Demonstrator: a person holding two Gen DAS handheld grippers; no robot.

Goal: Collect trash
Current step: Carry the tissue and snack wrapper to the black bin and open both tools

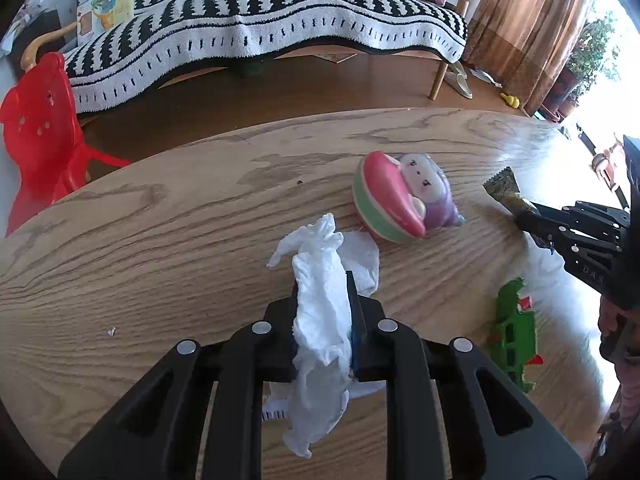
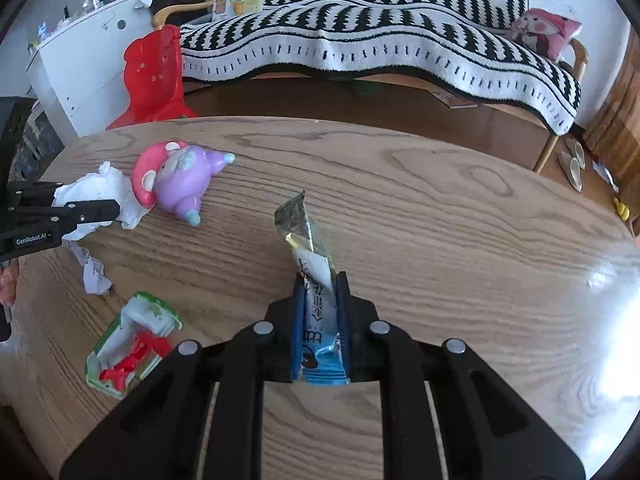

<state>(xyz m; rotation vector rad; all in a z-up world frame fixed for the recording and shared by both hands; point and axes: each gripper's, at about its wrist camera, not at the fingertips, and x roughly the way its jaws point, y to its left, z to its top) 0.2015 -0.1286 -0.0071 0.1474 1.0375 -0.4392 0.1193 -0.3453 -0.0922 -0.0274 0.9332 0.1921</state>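
My left gripper [image 1: 323, 286] is shut on a crumpled white tissue [image 1: 320, 312] above the wooden table [image 1: 160, 240]; it also shows in the right wrist view [image 2: 114, 210], with the tissue [image 2: 104, 186] between its fingers. My right gripper [image 2: 320, 284] is shut on a torn blue and silver snack wrapper [image 2: 310, 252]; it shows in the left wrist view [image 1: 520, 216] with the wrapper [image 1: 502, 186] sticking out. A green and red torn package [image 2: 132, 338] lies on the table, also in the left wrist view [image 1: 514, 332]. A crumpled paper slip [image 2: 94, 272] lies near it.
A pink and purple squishy toy [image 1: 404, 198] lies on the table between the grippers, also in the right wrist view [image 2: 180, 182]. A red plastic chair [image 1: 36, 140] stands at the table's far left edge. A striped sofa [image 1: 260, 20] is beyond the table.
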